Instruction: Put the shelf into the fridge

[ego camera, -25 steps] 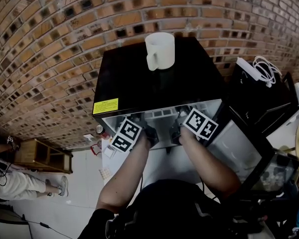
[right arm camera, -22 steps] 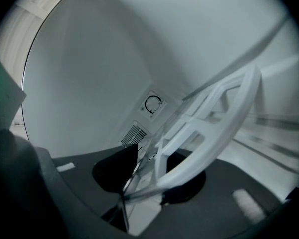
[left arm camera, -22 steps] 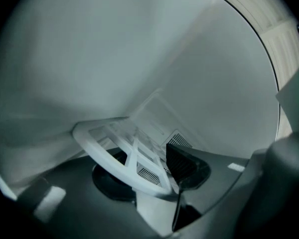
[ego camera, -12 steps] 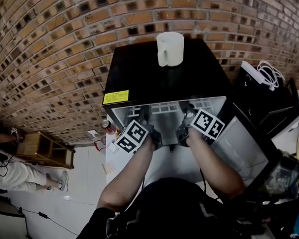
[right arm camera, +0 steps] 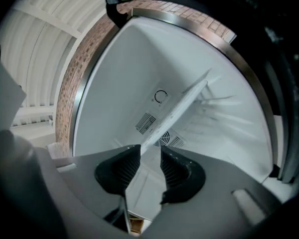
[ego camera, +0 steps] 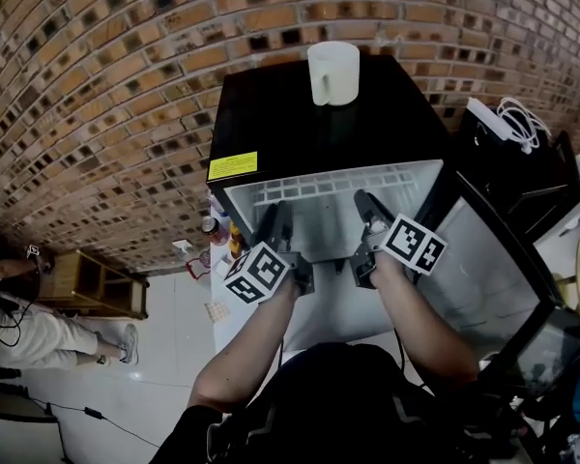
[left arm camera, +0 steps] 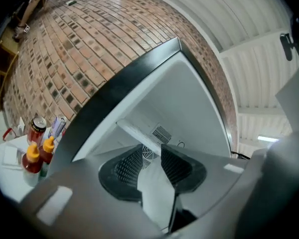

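The black mini fridge (ego camera: 309, 129) stands open, and the white wire shelf (ego camera: 333, 184) lies level in the top of its white cavity. My left gripper (ego camera: 274, 222) and right gripper (ego camera: 367, 209) hover just in front of the shelf's front edge, apart from it. In the left gripper view the jaws of the left gripper (left arm camera: 152, 156) are closing with nothing between them; the shelf's front bar (left arm camera: 134, 133) runs beyond the tips. The right gripper (right arm camera: 149, 156) is closing too, with the shelf's edge (right arm camera: 182, 111) slanting away past its pads and not gripped.
A white mug (ego camera: 333, 72) stands on the fridge's top. The fridge door (ego camera: 488, 278) hangs open at the right. Sauce bottles (left arm camera: 32, 156) and a can (left arm camera: 37, 126) sit left of the fridge. Brick wall behind; black case with white cable (ego camera: 510, 129) at right.
Both grippers have drawn back out of the fridge cavity toward the person. The wire shelf now shows lying inside the top of the fridge, free of both grippers.
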`<state>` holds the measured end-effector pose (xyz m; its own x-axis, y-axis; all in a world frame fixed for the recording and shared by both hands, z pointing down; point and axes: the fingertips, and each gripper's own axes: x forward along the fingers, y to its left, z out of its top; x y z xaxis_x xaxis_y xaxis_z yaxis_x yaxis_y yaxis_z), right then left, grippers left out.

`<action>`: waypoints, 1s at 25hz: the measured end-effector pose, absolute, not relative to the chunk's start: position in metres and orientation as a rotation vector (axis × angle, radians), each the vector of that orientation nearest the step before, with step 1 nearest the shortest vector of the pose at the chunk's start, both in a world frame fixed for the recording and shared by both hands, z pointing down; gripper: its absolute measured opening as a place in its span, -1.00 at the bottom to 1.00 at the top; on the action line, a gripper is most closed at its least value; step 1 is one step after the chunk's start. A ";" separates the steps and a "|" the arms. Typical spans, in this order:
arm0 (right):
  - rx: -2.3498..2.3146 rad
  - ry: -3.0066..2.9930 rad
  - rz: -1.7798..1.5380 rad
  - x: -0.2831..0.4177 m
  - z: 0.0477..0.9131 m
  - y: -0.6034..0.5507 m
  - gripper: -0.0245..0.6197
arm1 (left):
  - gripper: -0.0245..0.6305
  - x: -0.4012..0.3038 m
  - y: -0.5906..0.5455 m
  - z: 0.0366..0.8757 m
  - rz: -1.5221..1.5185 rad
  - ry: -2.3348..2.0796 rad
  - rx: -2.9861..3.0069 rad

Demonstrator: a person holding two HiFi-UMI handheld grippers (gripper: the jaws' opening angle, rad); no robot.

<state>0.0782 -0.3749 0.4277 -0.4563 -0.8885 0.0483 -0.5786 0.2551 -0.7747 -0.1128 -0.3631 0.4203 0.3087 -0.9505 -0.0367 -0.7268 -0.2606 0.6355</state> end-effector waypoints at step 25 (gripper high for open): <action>-1.501 2.380 -0.730 0.044 0.397 -0.156 -0.78 | -0.92 -0.156 -0.142 0.413 -0.443 -1.058 2.417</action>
